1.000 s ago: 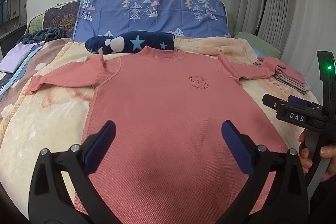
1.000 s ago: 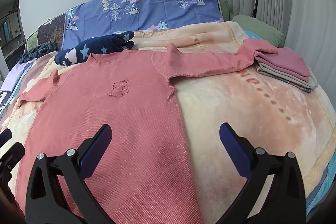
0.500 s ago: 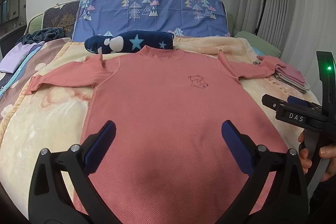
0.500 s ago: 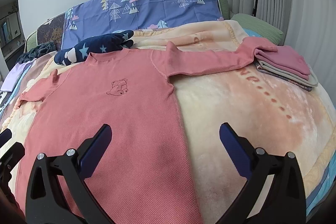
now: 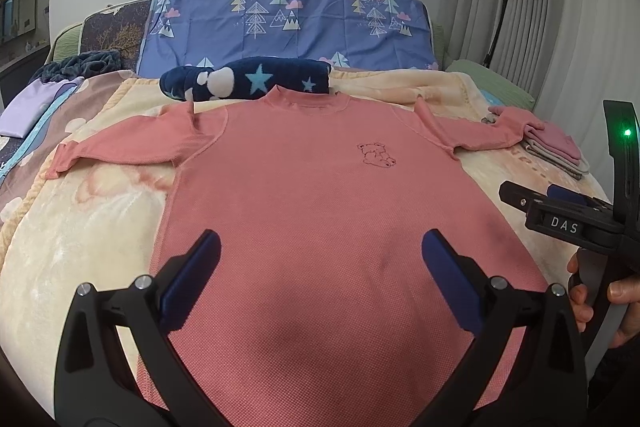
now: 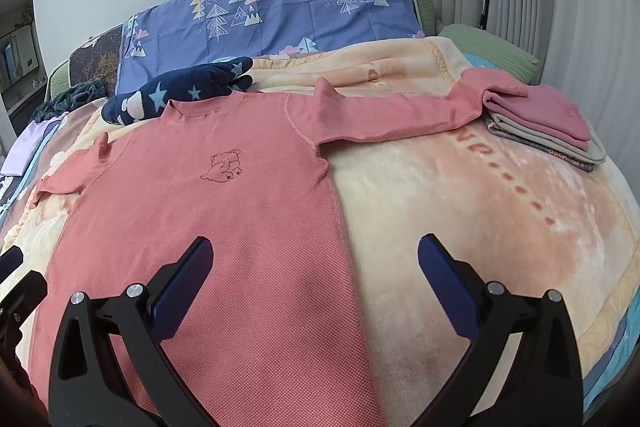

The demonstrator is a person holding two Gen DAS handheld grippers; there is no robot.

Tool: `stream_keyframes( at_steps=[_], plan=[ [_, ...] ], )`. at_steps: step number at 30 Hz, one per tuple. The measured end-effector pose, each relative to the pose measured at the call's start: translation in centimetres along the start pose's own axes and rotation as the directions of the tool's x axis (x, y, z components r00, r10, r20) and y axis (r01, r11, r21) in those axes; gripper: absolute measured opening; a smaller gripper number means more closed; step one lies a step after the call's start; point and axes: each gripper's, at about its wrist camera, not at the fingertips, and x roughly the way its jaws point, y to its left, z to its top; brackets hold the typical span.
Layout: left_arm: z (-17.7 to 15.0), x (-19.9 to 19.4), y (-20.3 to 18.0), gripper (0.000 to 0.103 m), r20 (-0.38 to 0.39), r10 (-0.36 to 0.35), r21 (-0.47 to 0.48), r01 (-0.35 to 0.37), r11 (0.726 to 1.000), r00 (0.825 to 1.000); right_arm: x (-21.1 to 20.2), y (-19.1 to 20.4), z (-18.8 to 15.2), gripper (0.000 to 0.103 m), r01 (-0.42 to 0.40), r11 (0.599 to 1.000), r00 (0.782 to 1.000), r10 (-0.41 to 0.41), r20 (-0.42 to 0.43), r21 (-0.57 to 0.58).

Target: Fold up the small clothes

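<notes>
A coral-pink long-sleeved shirt (image 5: pixel 312 187) with a small bear outline on the chest lies flat, face up, both sleeves spread, on a cream blanket (image 5: pixel 80 235). It also shows in the right wrist view (image 6: pixel 224 219). My left gripper (image 5: pixel 320 267) is open and empty, above the shirt's lower body. My right gripper (image 6: pixel 314 271) is open and empty, above the shirt's right side seam. The right gripper also shows at the right edge of the left wrist view (image 5: pixel 560 215).
A stack of folded clothes (image 6: pixel 548 123) lies at the right, touching the end of the shirt's right sleeve. A navy star-patterned plush roll (image 5: pixel 244 81) lies just behind the collar. A blue tree-print pillow (image 5: pixel 288 23) stands at the back. Other clothes (image 5: pixel 44 95) lie far left.
Both grippers have drifted slightly forward over the shirt. Both stay open. The shirt has not moved.
</notes>
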Motion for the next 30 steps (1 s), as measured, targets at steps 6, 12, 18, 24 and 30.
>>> stream_keyframes(
  at_steps=[6, 12, 18, 24, 30],
  plan=[
    [0.6, -0.2, 0.7, 0.101, 0.01, 0.004, -0.026, -0.004, 1.0, 1.0, -0.1, -0.1, 0.0, 0.102, 0.002, 1.0, 1.0, -0.002, 0.01, -0.006],
    [1.1, -0.7, 0.7, 0.101, 0.031, -0.003, -0.018, 0.003, 1.0, 1.0, -0.1, -0.4, 0.2, 0.102, 0.007, 1.0, 1.0, -0.007, 0.003, 0.007],
    [1.5, -0.9, 0.5, 0.101, 0.041, 0.002, -0.003, -0.001, 1.0, 0.999, -0.1, -0.4, 0.3, 0.102, 0.006, 1.0, 1.0, -0.006, 0.005, 0.001],
    [2.0, -1.1, 0.9, 0.101, 0.047, 0.006, -0.008, -0.005, 1.0, 0.999, -0.4, -0.2, 0.6, 0.102, 0.012, 1.0, 1.0, -0.012, 0.021, -0.002],
    [2.5, -1.0, 1.6, 0.101, 0.045, 0.021, -0.036, -0.019, 0.999, 0.999, -1.8, 0.5, 1.1, 0.102, 0.0, 1.0, 0.998, 0.002, 0.066, -0.022]
  ],
)
